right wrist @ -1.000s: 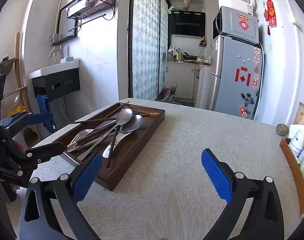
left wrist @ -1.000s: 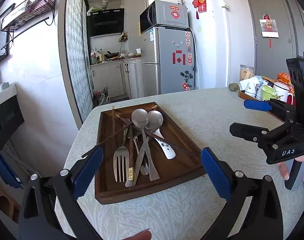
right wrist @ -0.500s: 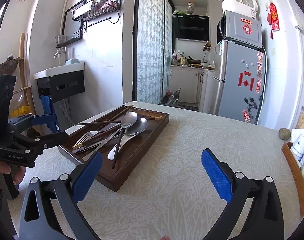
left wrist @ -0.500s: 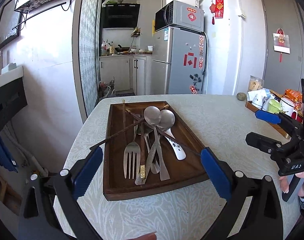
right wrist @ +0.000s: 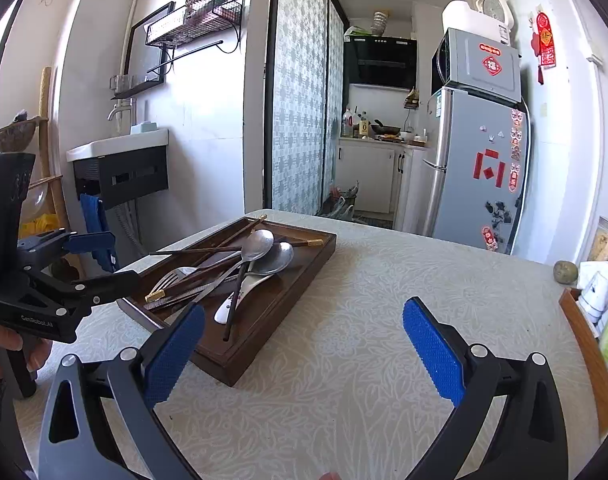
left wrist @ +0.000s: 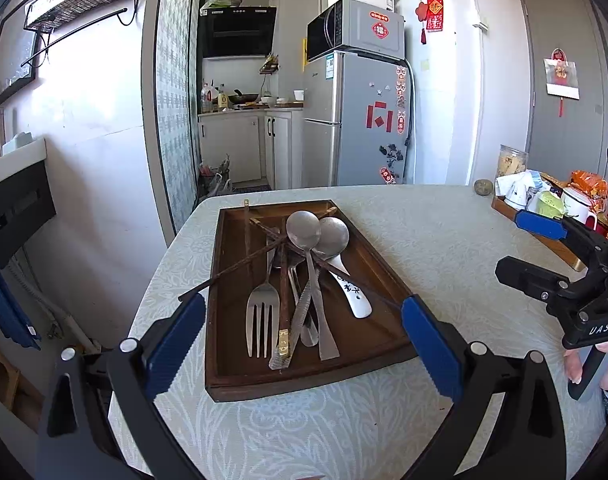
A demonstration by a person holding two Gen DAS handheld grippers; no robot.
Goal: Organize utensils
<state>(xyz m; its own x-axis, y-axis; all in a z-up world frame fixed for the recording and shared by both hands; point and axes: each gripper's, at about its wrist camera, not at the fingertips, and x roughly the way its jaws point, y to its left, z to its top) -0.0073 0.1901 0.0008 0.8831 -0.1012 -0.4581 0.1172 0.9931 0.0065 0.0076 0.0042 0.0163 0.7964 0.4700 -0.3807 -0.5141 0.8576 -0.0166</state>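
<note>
A dark wooden tray (left wrist: 224,364) lies on the round table and holds a jumble of utensils: a fork (left wrist: 260,316), two metal spoons (left wrist: 304,226), a white ceramic spoon (left wrist: 353,296), a knife and dark chopsticks (left wrist: 248,232). One chopstick sticks out over the tray's left edge. My left gripper (left wrist: 302,354) is open and empty, just in front of the tray's near end. My right gripper (right wrist: 304,354) is open and empty over the tablecloth, to the right of the tray (right wrist: 272,316). Each gripper shows in the other's view.
The table has a pale patterned cloth (left wrist: 443,248). A wooden box with cups and snack packets (left wrist: 543,204) stands at the table's right side, with a small round stone (left wrist: 483,187) near it. A fridge (left wrist: 363,120) and a wall sink (right wrist: 120,160) stand beyond the table.
Both grippers have risen and tilted a little, so the tray sits more centred in the left wrist view. The utensils have not moved. Both grippers stay open.
</note>
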